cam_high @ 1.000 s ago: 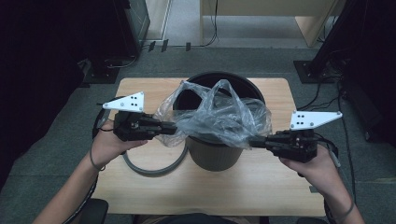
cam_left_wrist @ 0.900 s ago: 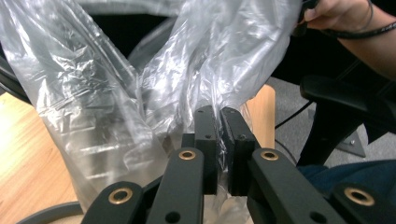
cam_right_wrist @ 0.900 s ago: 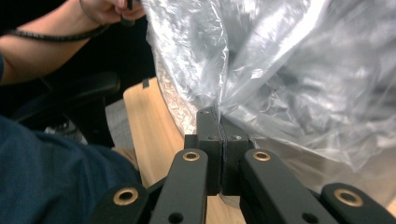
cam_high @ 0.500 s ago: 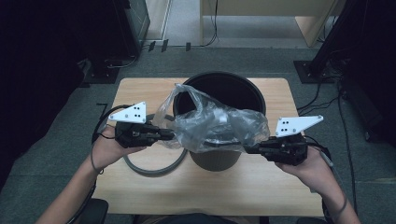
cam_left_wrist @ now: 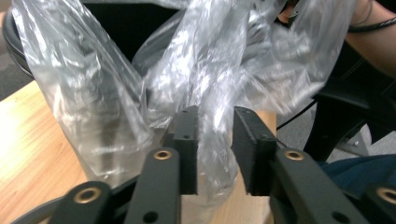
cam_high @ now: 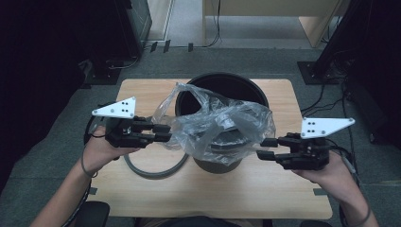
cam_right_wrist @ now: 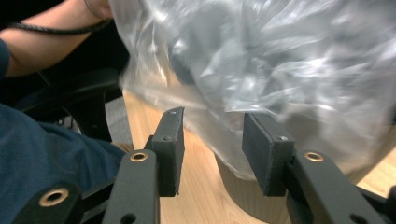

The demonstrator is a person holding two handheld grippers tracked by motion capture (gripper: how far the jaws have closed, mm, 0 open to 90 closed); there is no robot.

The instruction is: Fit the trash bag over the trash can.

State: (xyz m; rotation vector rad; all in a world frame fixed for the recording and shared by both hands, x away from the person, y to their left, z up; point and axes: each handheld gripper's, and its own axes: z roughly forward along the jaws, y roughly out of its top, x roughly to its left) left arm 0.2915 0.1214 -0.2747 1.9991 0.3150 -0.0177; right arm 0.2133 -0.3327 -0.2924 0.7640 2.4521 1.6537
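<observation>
Left tool (cam_high: 163,132): jaws have just been opening, now parted. In the left gripper view a fold of the clear plastic bag (cam_high: 222,125) hangs in the gap between the pads (cam_left_wrist: 187,140), not pinched. Released. Left hand (cam_high: 97,149) holds it level at the bag's left edge.

Right tool (cam_high: 265,147): jaws also just opened, gap clear in the right gripper view; bag film sits just ahead of and above the pads (cam_right_wrist: 264,149), not between them. Released. Right hand (cam_high: 326,172) holds it level at the bag's right edge.

Bag lies crumpled over the near rim of the black bin (cam_high: 222,82), draped across the opening and down the front wall, with one loop standing up at left.

Bin stands upright mid-bench (cam_high: 265,189). Grey ring (cam_high: 156,168) lies flat on the bench just left of the bin's base, under the left tool.
</observation>
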